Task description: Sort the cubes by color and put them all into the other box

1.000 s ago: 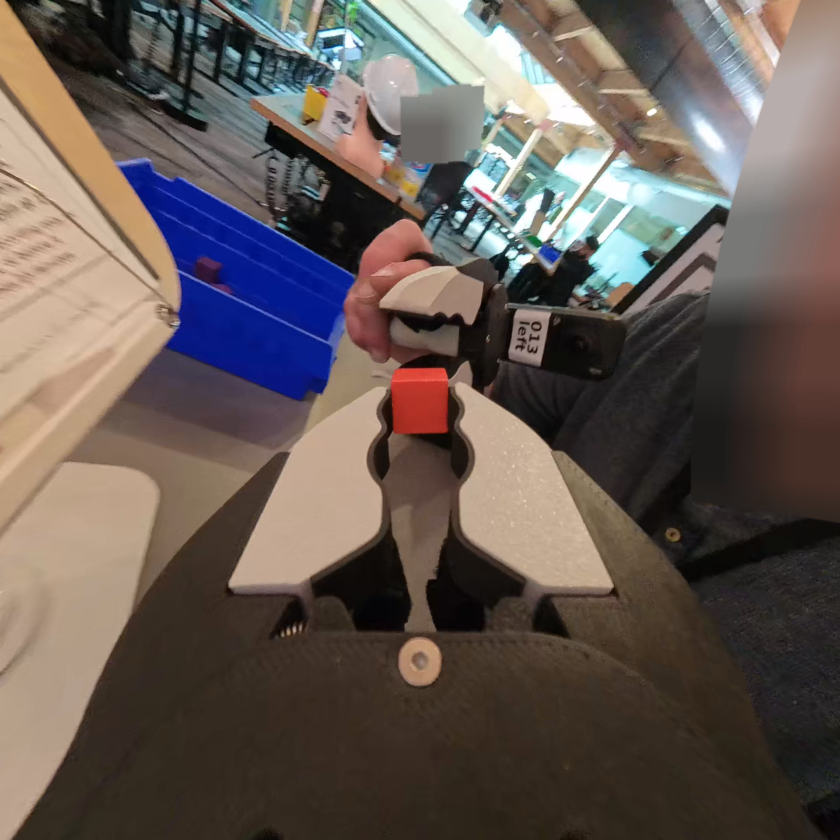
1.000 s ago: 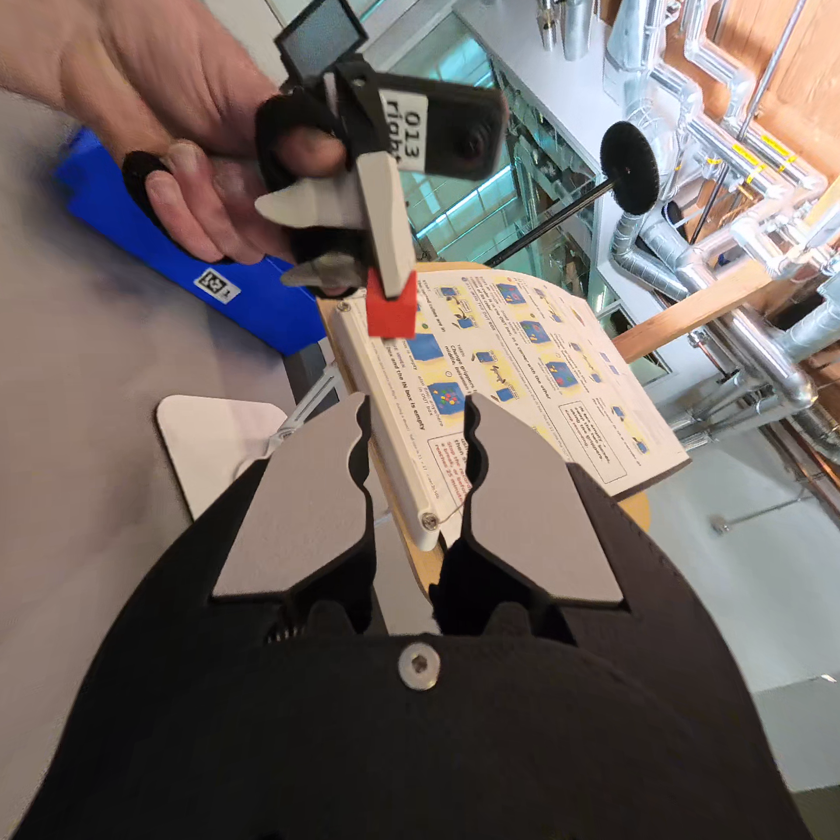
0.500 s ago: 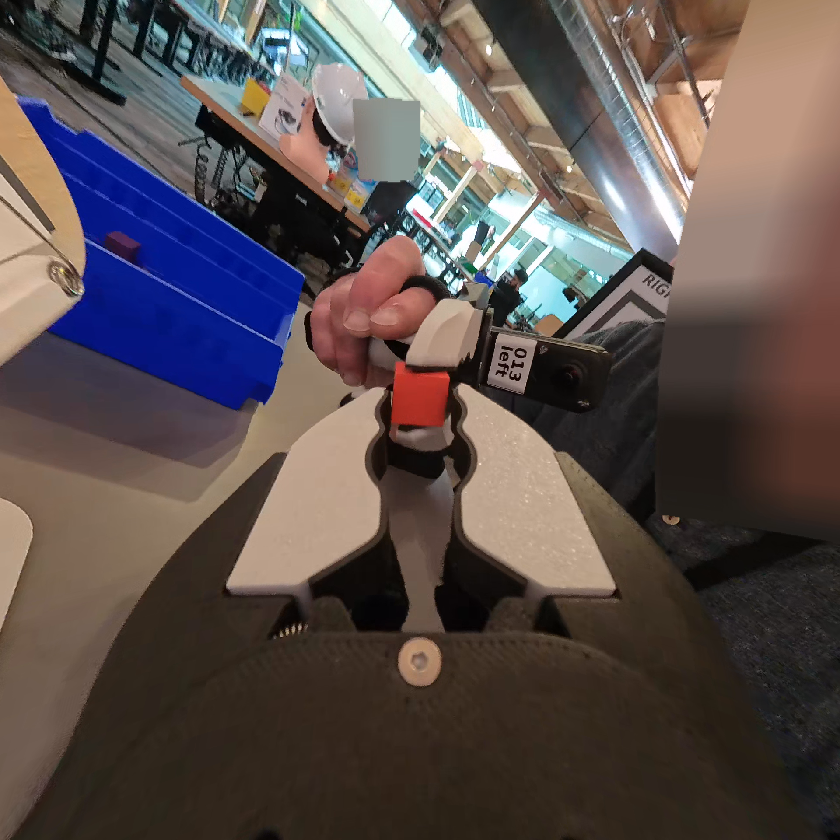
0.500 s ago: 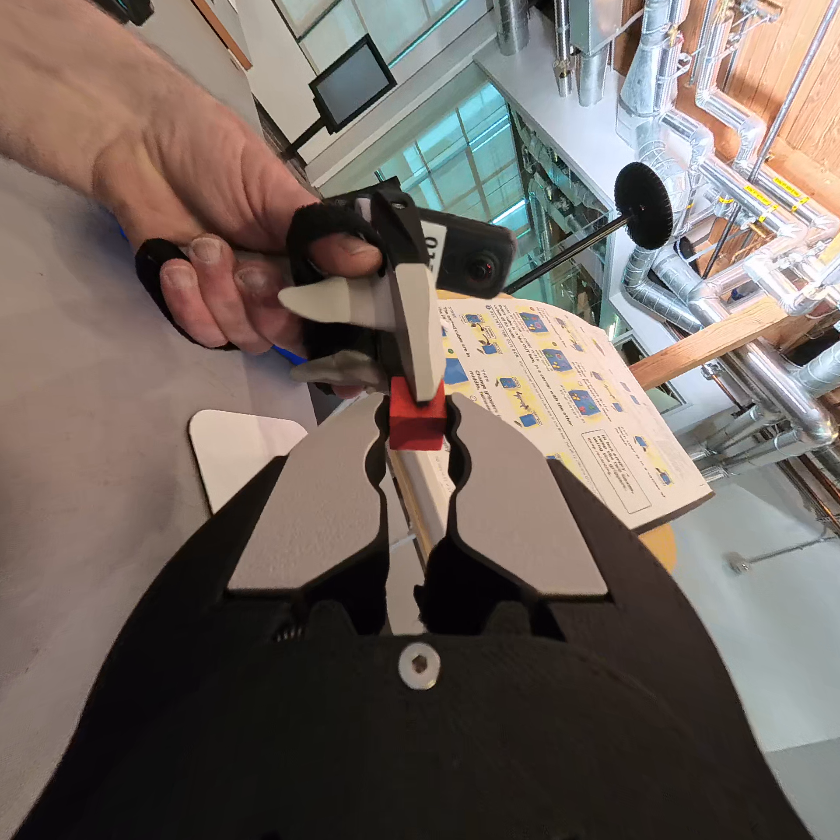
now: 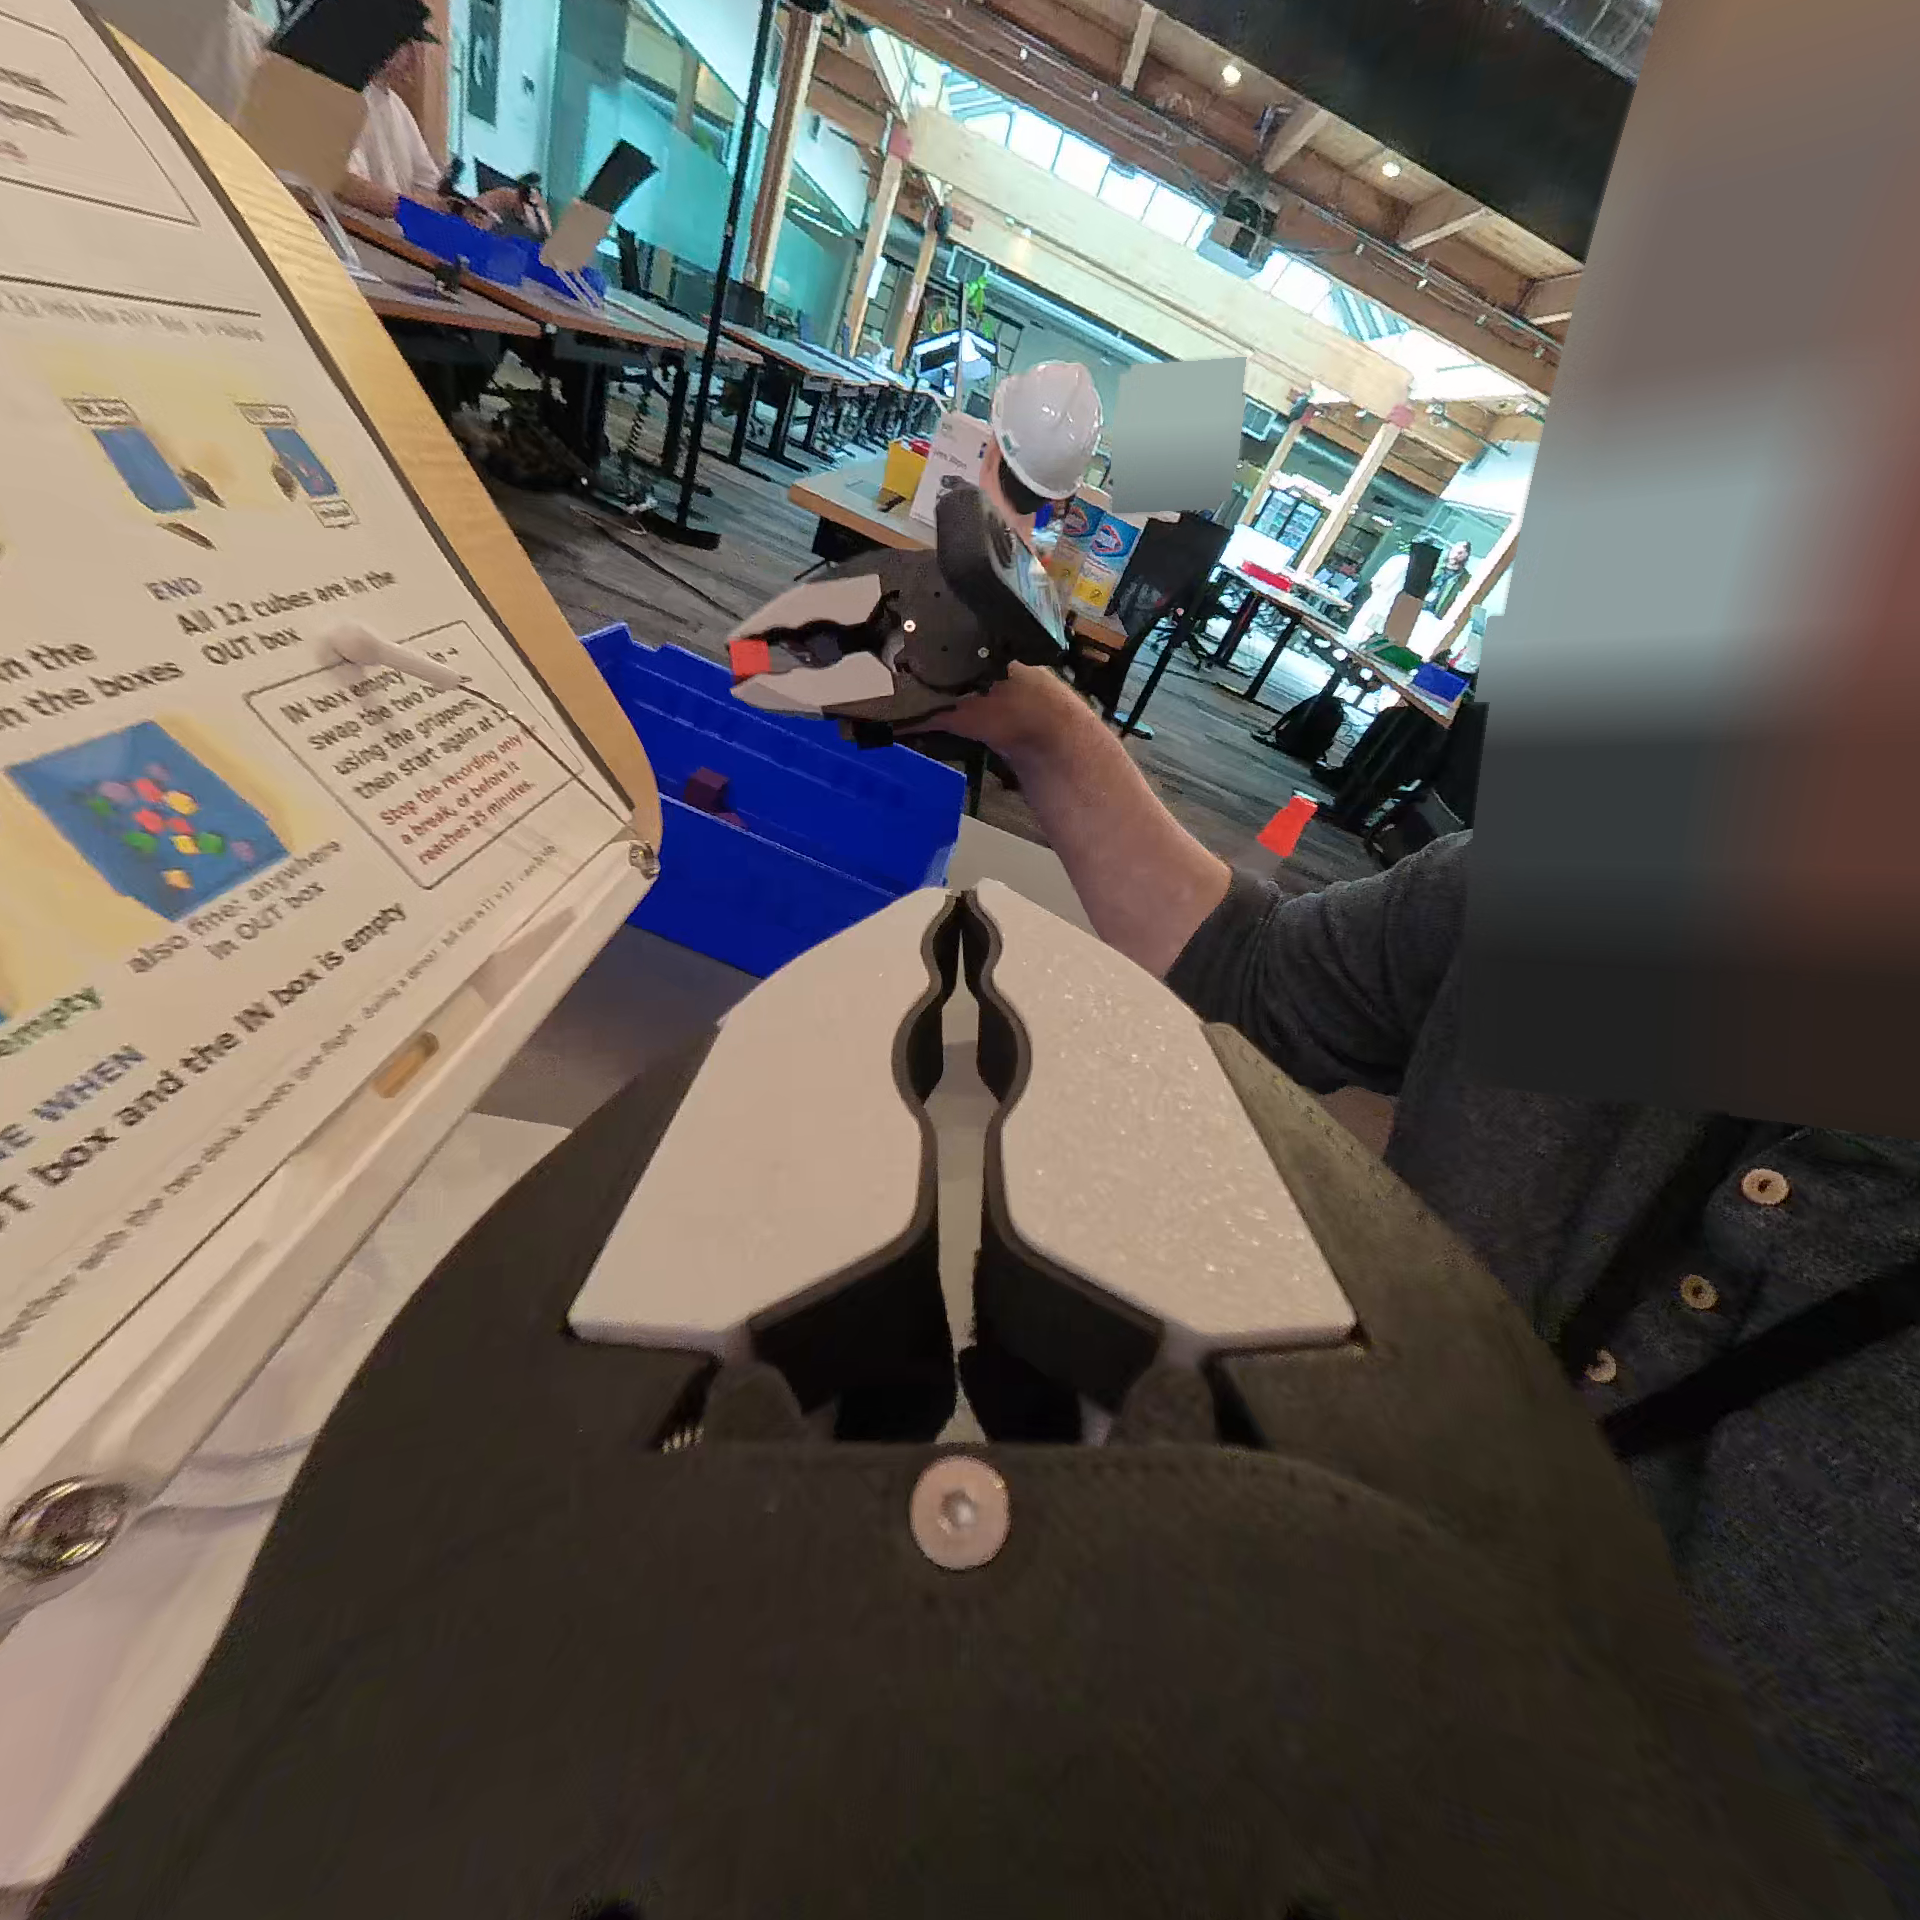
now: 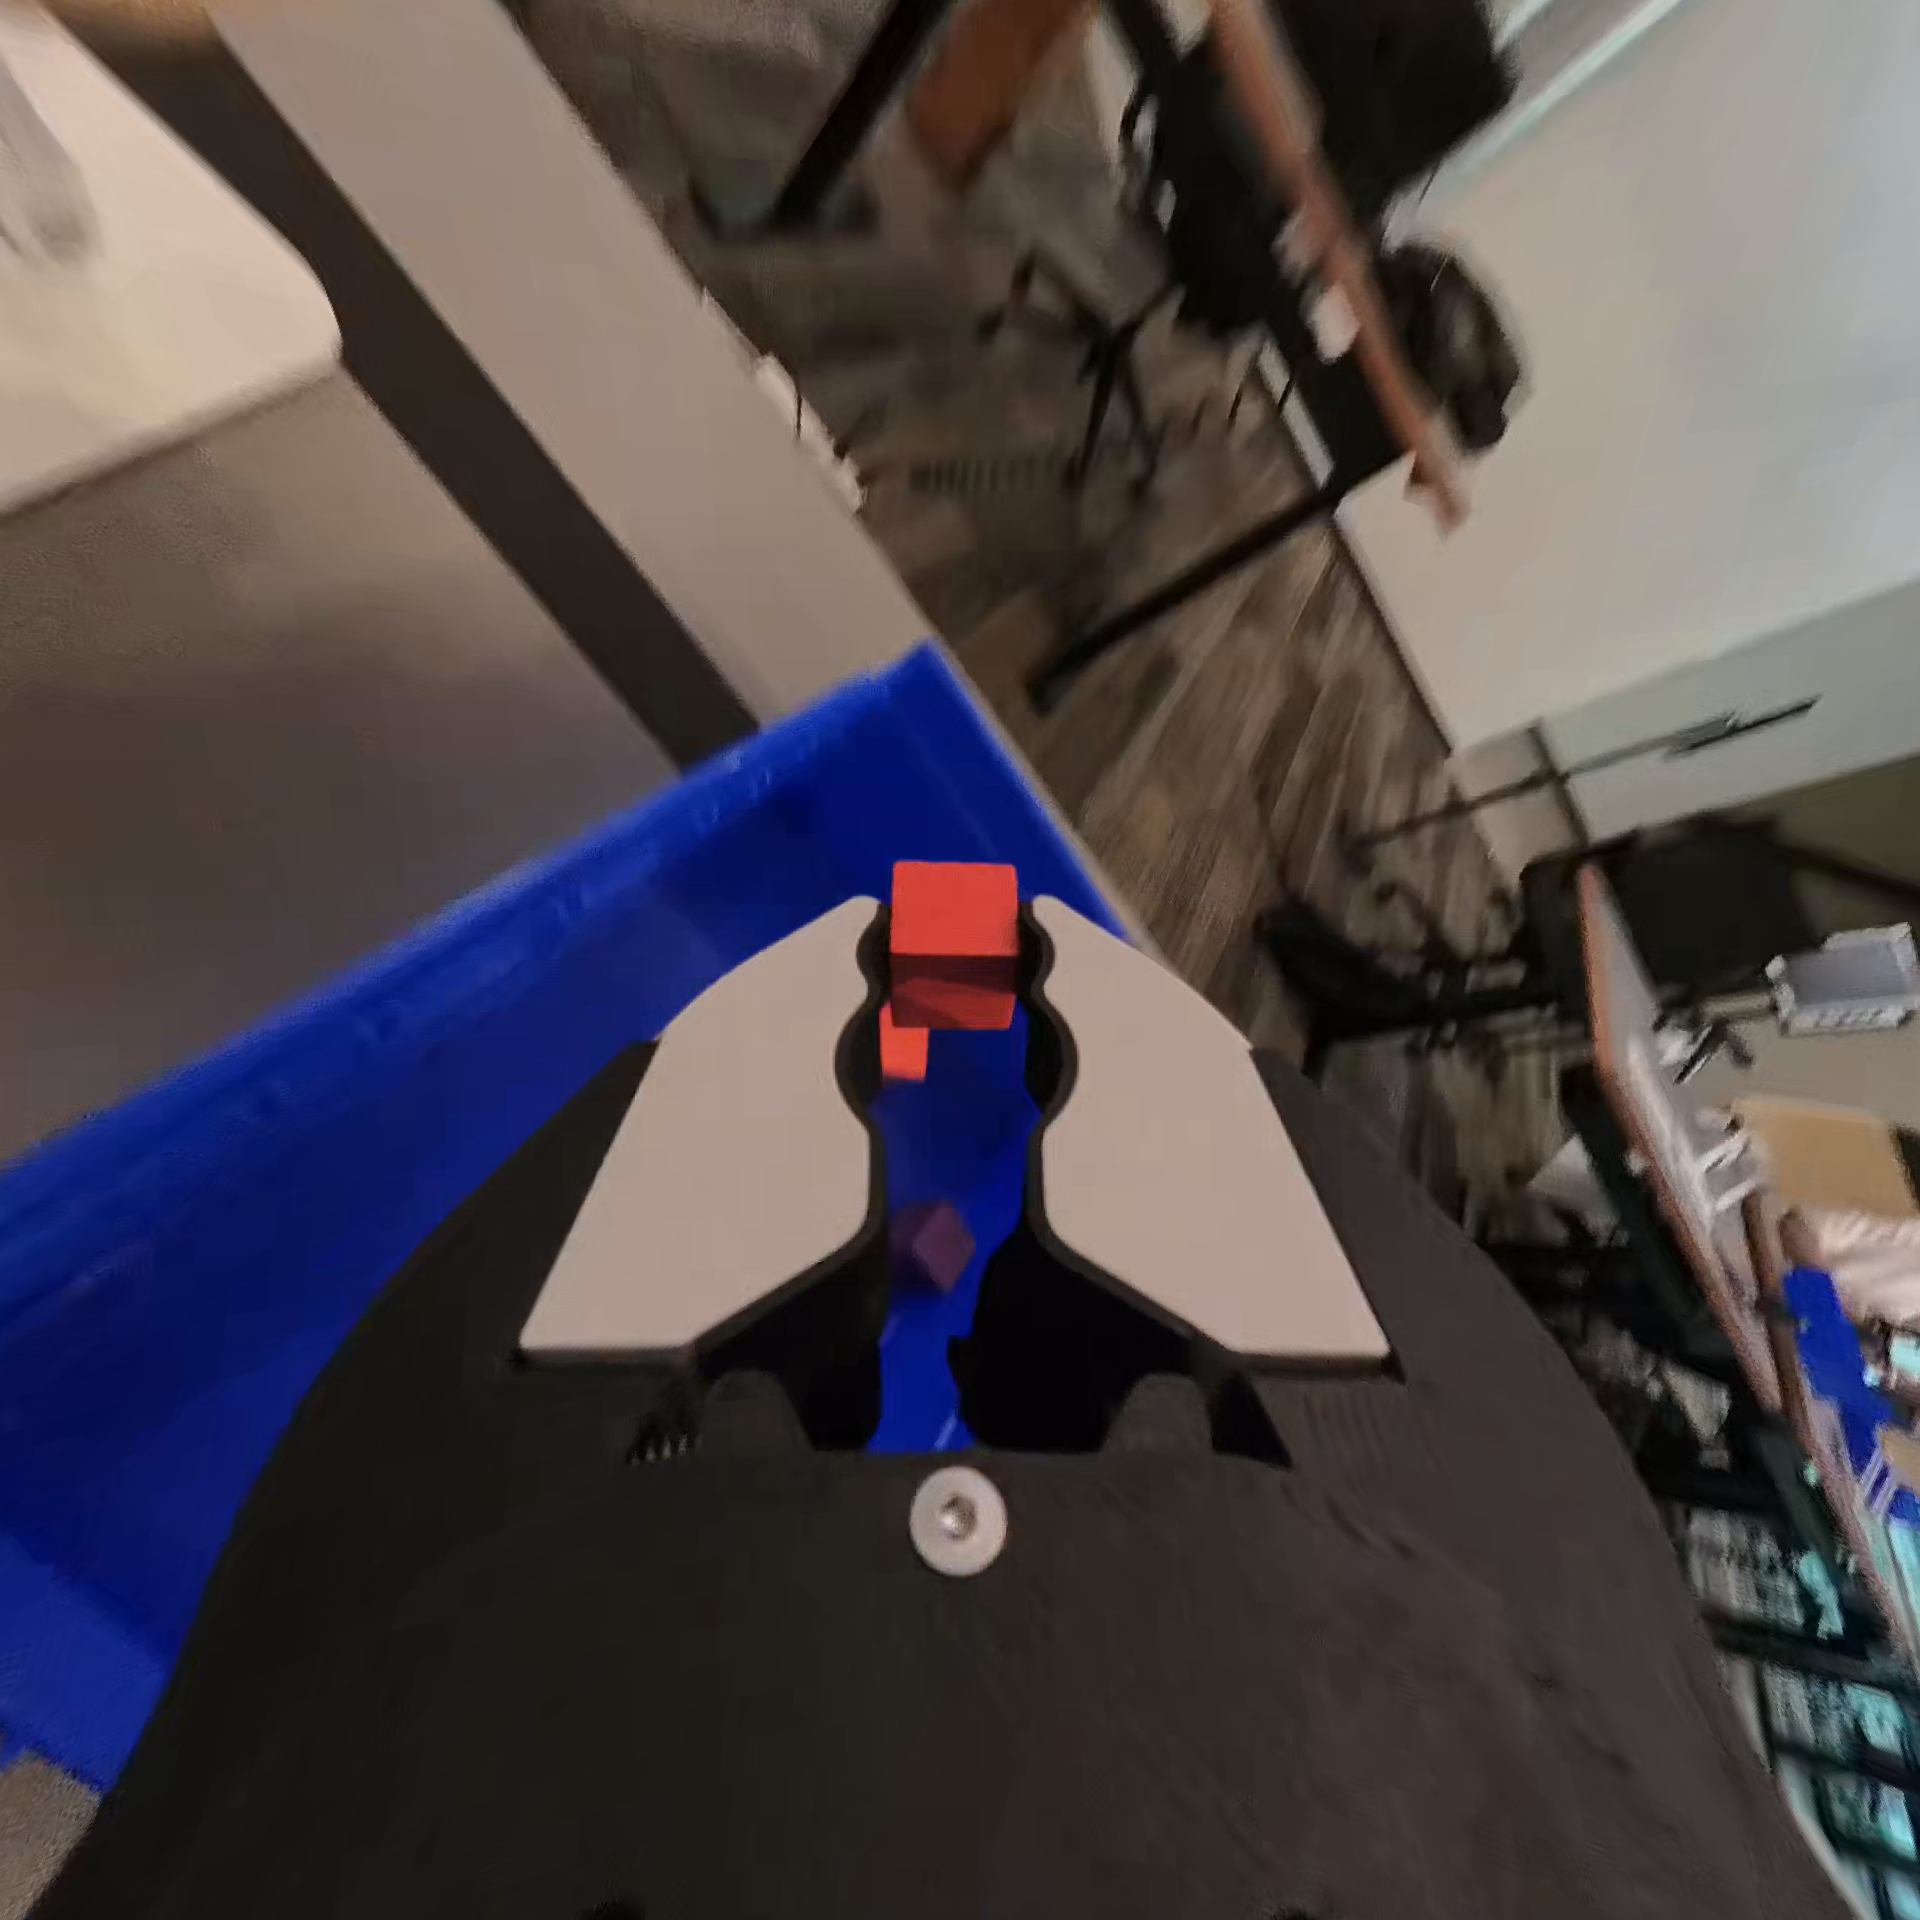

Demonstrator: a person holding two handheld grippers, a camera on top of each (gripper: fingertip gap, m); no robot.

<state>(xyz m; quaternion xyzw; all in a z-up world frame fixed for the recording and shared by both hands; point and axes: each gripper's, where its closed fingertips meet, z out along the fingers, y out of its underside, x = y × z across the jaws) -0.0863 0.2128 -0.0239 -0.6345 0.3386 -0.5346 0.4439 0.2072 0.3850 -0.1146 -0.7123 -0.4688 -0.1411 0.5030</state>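
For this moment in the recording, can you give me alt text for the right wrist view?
The right gripper pinches a red cube between its two fingertips, above an open blue box. Between the fingers, a second red cube and a purple cube show lower down inside the box. The background is motion-blurred: grey table, wood-look floor, desks.

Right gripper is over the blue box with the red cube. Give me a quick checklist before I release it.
1. Red cube clamped at the right gripper fingertips: ok.
2. Right gripper above the blue box: ok.
3. Matching colour below: a second red cube shows just under it: ok.
4. Purple cube lies apart from the red one: ok.
5. Left gripper shut, holding nothing, away from the box: ok.
6. Exact landing spot: view blurred, cannot tell.
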